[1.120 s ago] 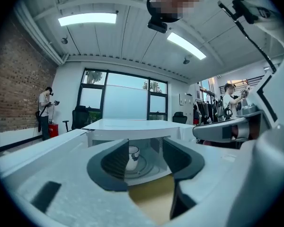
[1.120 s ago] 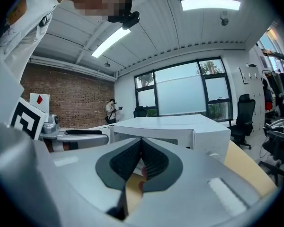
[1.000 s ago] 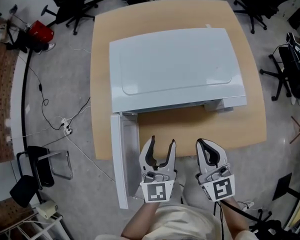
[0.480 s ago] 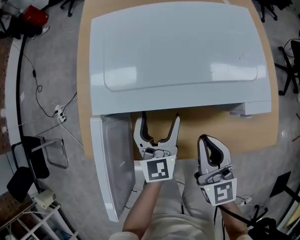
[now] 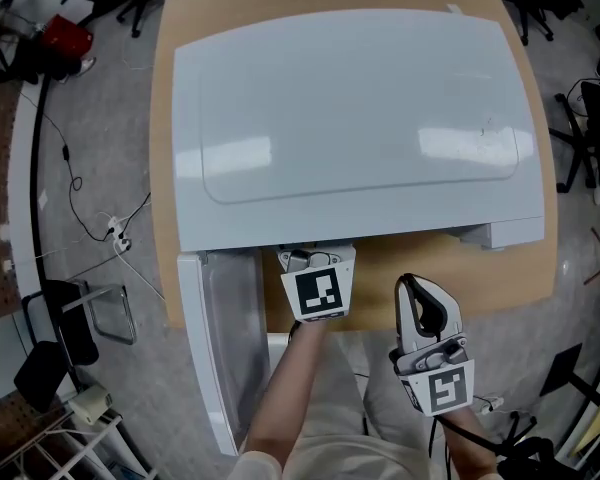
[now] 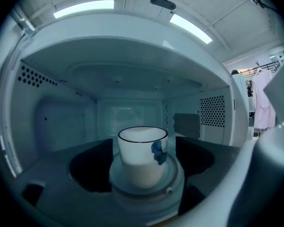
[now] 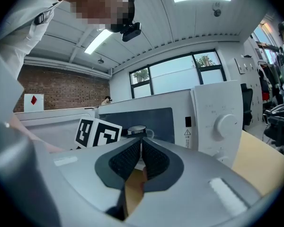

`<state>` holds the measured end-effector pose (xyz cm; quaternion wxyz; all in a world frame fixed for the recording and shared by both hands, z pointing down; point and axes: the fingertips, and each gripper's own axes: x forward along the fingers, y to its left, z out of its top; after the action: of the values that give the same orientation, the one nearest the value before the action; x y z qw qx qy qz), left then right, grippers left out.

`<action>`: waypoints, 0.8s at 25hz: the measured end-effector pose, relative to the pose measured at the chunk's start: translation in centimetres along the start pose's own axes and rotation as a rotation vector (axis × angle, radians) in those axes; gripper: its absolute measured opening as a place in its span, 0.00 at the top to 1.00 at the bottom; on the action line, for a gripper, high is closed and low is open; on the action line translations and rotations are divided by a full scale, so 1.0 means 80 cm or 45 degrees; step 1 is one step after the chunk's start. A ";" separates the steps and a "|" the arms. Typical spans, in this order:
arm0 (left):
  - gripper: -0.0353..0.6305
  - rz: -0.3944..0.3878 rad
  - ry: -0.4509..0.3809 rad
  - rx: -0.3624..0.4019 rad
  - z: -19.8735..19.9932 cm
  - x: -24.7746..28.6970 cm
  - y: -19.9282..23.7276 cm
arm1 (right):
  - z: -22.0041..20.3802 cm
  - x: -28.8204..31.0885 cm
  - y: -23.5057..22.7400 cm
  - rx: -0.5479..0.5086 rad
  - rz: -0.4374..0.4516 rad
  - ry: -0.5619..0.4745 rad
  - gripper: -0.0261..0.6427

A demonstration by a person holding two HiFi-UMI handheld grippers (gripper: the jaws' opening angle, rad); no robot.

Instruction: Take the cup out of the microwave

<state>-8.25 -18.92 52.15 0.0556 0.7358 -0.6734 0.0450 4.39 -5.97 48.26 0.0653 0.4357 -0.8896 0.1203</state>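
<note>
A white cup [image 6: 141,155] with a dark rim and a blue mark stands upright on the turntable inside the white microwave [image 5: 350,118]. My left gripper [image 6: 143,167] reaches into the cavity. Its jaws are opening, one dark finger on each side of the cup, neither pad touching it. In the head view only its marker cube [image 5: 318,293] shows, with the jaws hidden under the microwave's top. My right gripper [image 5: 423,306] is shut with nothing in it and hangs in front of the microwave over the table edge. In the right gripper view the cup [image 7: 136,129] shows through the opening.
The microwave door [image 5: 220,348] hangs open to the left of my left arm. The control panel with a dial [image 7: 226,124] is to the right of the opening. The wooden table [image 5: 460,268] carries the microwave. Office chairs and cables lie around on the floor.
My left gripper has gone forward and down into the microwave, with its jaws spreading wider. The right gripper has sunk a little and stayed shut.
</note>
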 end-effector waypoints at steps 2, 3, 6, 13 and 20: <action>0.33 0.000 -0.047 0.008 0.005 0.013 0.001 | 0.001 -0.001 0.000 0.001 0.000 0.003 0.93; 0.33 -0.002 -0.062 0.014 0.005 0.018 0.002 | 0.000 -0.001 0.000 0.002 0.000 0.006 0.93; 0.33 -0.018 -0.006 0.077 -0.007 0.028 0.003 | -0.001 -0.002 0.002 0.004 0.002 0.020 0.93; 0.35 -0.019 0.096 0.138 -0.034 0.039 0.008 | -0.003 -0.001 0.005 -0.008 -0.015 0.045 0.95; 0.35 -0.025 0.124 0.120 -0.051 0.032 0.010 | 0.000 -0.003 0.008 -0.019 -0.018 0.039 0.95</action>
<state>-8.79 -20.96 56.53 0.0539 0.7411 -0.6598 0.1121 4.07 -5.40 48.13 0.0830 0.4395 -0.8864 0.1198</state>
